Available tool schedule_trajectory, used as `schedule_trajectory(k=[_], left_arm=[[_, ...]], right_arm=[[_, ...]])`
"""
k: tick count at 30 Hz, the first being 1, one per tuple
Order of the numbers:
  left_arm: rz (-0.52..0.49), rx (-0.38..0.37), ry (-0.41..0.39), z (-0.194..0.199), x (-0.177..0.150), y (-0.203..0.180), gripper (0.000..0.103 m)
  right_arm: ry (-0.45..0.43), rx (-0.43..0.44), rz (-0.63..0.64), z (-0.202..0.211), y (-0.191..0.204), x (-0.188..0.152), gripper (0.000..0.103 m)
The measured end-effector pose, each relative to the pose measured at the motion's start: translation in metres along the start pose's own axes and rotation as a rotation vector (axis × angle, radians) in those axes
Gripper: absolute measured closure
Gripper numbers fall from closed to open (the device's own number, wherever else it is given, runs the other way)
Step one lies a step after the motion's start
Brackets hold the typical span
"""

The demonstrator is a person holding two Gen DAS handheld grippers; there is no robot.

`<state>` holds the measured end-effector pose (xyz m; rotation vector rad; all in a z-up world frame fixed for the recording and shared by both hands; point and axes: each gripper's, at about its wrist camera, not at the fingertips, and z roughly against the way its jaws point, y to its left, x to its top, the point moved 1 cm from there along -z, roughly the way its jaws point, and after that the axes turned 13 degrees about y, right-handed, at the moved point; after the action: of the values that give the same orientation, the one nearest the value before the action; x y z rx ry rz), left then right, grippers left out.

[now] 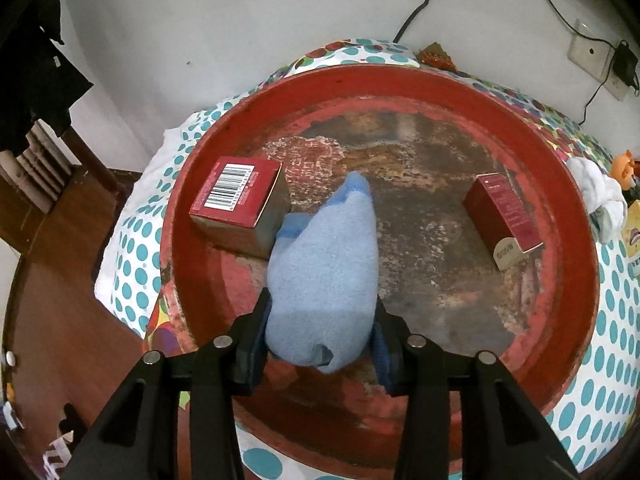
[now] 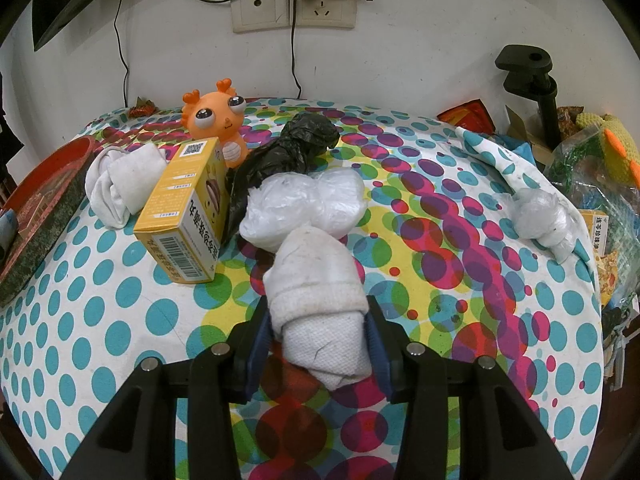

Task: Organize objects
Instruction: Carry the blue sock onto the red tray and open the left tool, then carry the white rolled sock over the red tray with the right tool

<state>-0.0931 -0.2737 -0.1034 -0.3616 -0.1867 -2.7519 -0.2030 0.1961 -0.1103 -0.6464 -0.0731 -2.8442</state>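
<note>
My left gripper (image 1: pixel 322 298) hangs over a worn round red tray (image 1: pixel 400 76), shut on a rolled light-blue sock (image 1: pixel 328 248). The sock's far tip touches a red box with a barcode (image 1: pixel 236 196) on the tray's left side. A second red box (image 1: pixel 504 212) lies on the tray's right side. My right gripper (image 2: pixel 318 304) is shut on a rolled white sock (image 2: pixel 316 276), just above the dotted tablecloth (image 2: pixel 460 280). Another white sock (image 2: pixel 120 184) lies at the left beside a yellow box (image 2: pixel 180 216).
Behind the yellow box stands an orange toy (image 2: pixel 216 116). A black bag (image 2: pixel 288 148) and a clear plastic bundle (image 2: pixel 304 204) lie ahead of the right gripper. A smaller plastic bundle (image 2: pixel 540 216) and a black clamp stand (image 2: pixel 536 88) are at the right edge. Cables hang from wall sockets (image 2: pixel 292 8).
</note>
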Motion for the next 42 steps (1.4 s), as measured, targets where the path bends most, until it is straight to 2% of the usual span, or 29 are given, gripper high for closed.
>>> schedule_trajectory(k=[1,6,10,14,19,27,30,33,38,42], left_arm=[[-0.001,0.002,-0.001,0.0,0.0,0.0,0.057],[0.01,-0.005,-0.024,0.005,-0.002,0.003,0.036],[0.01,-0.024,-0.046,0.016,-0.008,0.005,0.034],[0.006,-0.03,-0.073,0.026,-0.018,0.005,0.027],[0.048,-0.08,-0.094,0.036,-0.038,0.008,0.025],[0.114,-0.072,-0.16,0.047,-0.07,0.022,0.02],[0.118,-0.111,-0.158,0.046,-0.077,0.029,0.02],[0.119,-0.07,-0.166,0.044,-0.078,0.034,0.018],[0.135,-0.094,-0.154,0.037,-0.077,0.044,0.016],[0.13,-0.056,-0.155,0.035,-0.077,0.045,0.015]], right_arm=[[0.0,-0.001,0.0,0.0,-0.002,0.0,0.058],[0.0,-0.002,0.0,0.0,-0.001,0.0,0.058],[0.0,-0.002,0.0,0.0,0.0,0.0,0.058],[0.0,-0.003,0.0,0.0,0.001,0.0,0.058],[0.0,-0.005,0.0,-0.001,0.001,-0.001,0.058],[0.001,-0.012,0.004,0.0,0.003,-0.001,0.058],[0.001,-0.019,-0.01,0.0,0.003,-0.001,0.06],[0.001,-0.044,-0.027,0.001,0.002,-0.001,0.061],[0.008,-0.078,-0.039,0.007,0.009,-0.005,0.064],[0.011,-0.095,-0.015,0.018,0.021,-0.015,0.064]])
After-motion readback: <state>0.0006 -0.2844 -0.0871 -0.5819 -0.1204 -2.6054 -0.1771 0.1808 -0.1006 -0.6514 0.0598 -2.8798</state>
